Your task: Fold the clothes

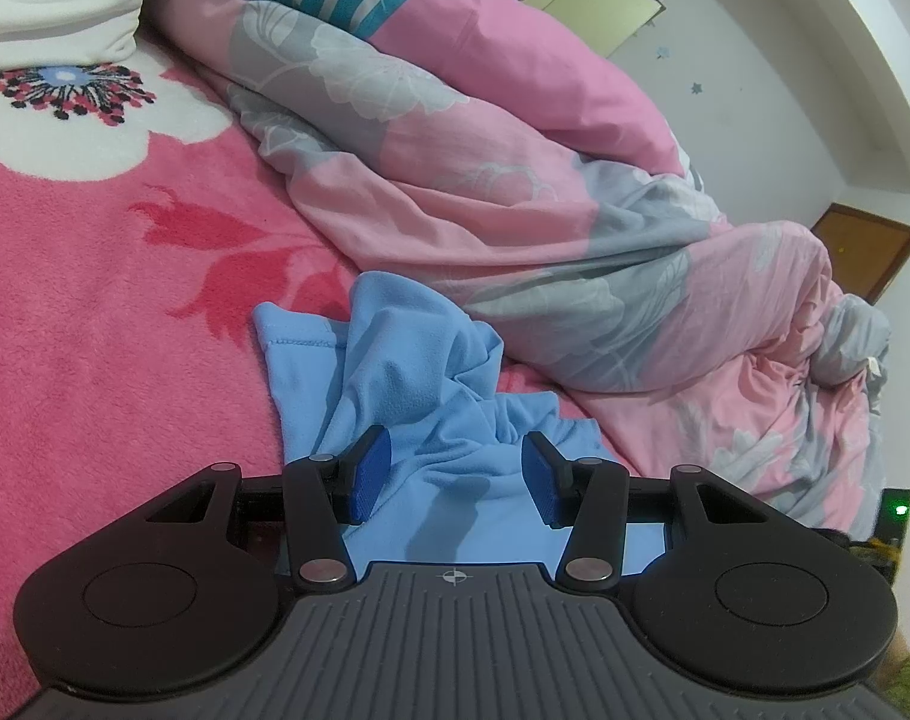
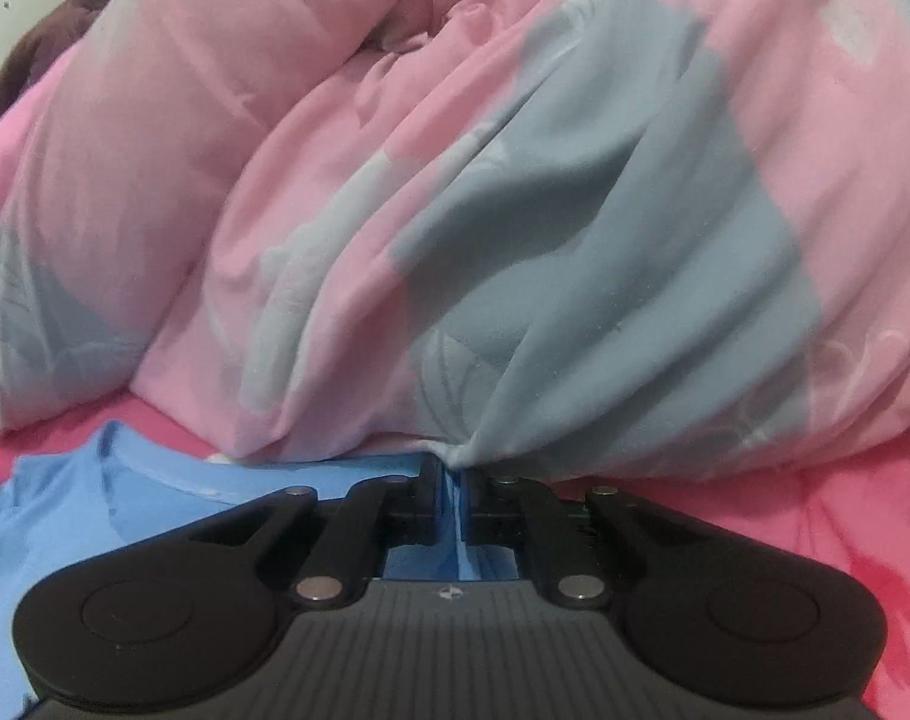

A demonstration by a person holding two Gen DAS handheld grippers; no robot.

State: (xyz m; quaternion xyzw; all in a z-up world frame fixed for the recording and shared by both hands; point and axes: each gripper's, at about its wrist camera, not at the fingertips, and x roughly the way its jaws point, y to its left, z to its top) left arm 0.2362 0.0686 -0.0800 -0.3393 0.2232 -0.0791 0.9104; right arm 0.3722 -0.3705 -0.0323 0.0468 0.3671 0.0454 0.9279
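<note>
A pink blanket [image 1: 95,312] fills the left of the frame and a quilt [image 1: 514,192] the upper right; the blue garment [image 1: 431,396] is seen crumpled at lower centre, no fold yet made. The left gripper [image 1: 455,474] is held open above it; the right gripper [image 2: 453,510] is clenched on its edge.

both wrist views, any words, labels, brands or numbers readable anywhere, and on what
None: no readable text in either view.
Left claw body bears only a crosshair mark, no letters.
Blue garment, blanket and duvet show patterns only.
</note>
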